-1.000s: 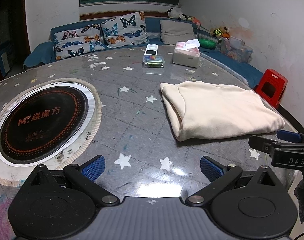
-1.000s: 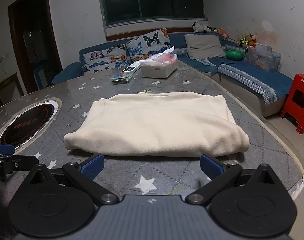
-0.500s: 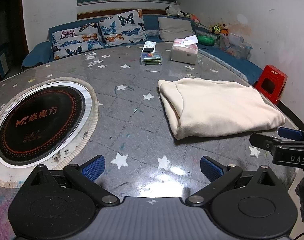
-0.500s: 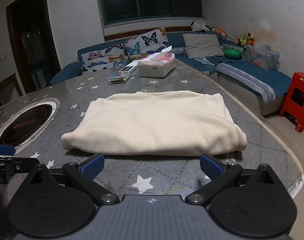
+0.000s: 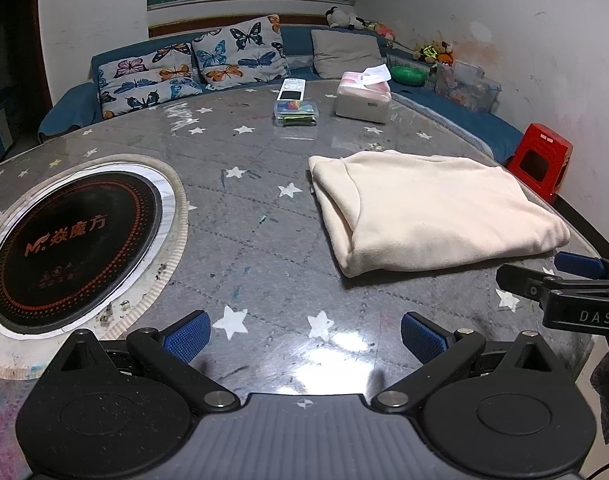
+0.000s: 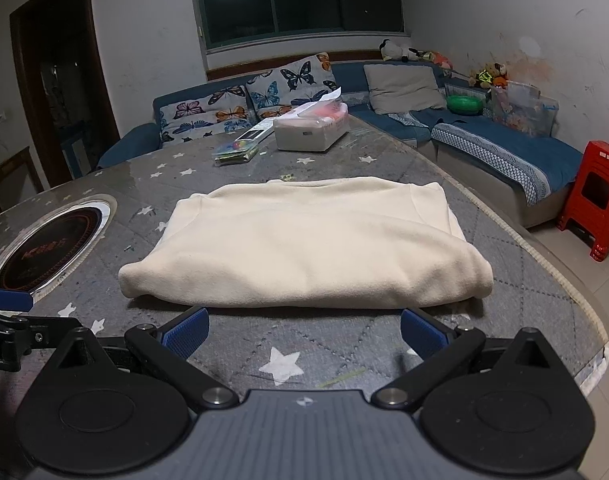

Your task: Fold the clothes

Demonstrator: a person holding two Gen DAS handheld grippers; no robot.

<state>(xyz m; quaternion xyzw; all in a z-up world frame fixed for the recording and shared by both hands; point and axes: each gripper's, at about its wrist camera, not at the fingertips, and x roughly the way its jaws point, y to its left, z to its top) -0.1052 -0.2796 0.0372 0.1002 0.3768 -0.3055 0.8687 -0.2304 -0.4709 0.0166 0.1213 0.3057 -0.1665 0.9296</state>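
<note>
Garment: a cream fleece top (image 6: 304, 248) is lying folded into a thick, neat rectangle, its near edge rounded where the cloth is doubling over, layered edges showing at its left end (image 5: 336, 216).
Surface of it: soft and matte, smooth on top, with only faint creases running toward the far edge.
Where it is lying: on the round grey table (image 6: 324, 344) with the star pattern, toward the right side, close to the table's rim.
Left gripper (image 5: 304, 334): hovering over bare table, its blue-padded fingers (image 5: 186, 336) spread wide and holding nothing; the garment is sitting ahead of it and to the right, apart from the fingers.
Right gripper (image 6: 302, 332): facing the garment's long near edge, fingers wide apart and empty, the tips just short of the cloth; I cannot tell whether they are touching it.
Cooktop: a black round hob (image 5: 70, 244) is sitting set into the table, well to the left of the garment.
Far side of the table: a tissue box (image 5: 362, 100), a remote (image 5: 291, 90) and a small clear case (image 5: 296, 114) are sitting beyond the garment.
Around the room: a blue sofa (image 6: 504, 148) with butterfly cushions (image 5: 192, 68) is wrapping the far wall, and a red stool (image 6: 592, 200) is standing on the floor to the right.
</note>
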